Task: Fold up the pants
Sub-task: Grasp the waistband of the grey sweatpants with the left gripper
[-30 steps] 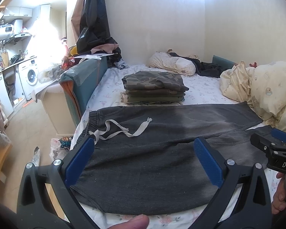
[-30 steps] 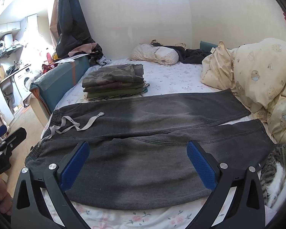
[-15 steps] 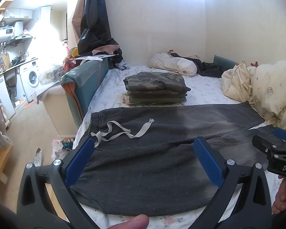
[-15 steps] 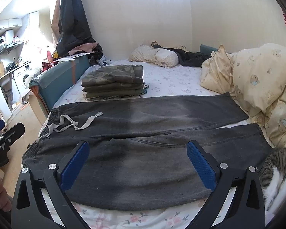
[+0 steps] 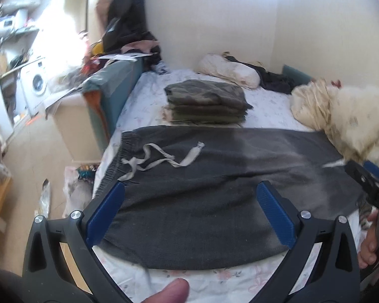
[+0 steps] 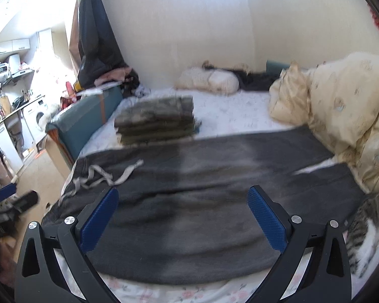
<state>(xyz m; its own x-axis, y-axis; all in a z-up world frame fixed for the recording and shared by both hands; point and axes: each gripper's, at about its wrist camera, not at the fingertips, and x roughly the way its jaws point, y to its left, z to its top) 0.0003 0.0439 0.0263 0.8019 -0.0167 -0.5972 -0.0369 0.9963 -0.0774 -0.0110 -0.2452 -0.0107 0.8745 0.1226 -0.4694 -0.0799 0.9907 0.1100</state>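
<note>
- Both views have dipped toward the pants [image 5: 214, 189] since a moment ago.
- Left hand-held gripper [image 5: 189, 214] and right hand-held gripper [image 6: 182, 217] gape wide, empty.
- Folding not begun.

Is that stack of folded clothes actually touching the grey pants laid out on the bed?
Cannot tell. In the left wrist view the folded stack sits right behind the grey pants' far edge, with no clear gap or overlap visible.

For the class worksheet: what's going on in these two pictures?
A person holds a gripper in each hand over dark grey pants laid flat across a bed. The left gripper and right gripper are both open and hold nothing. Folding has not begun. A stack of folded clothes sits behind the pants.
</note>
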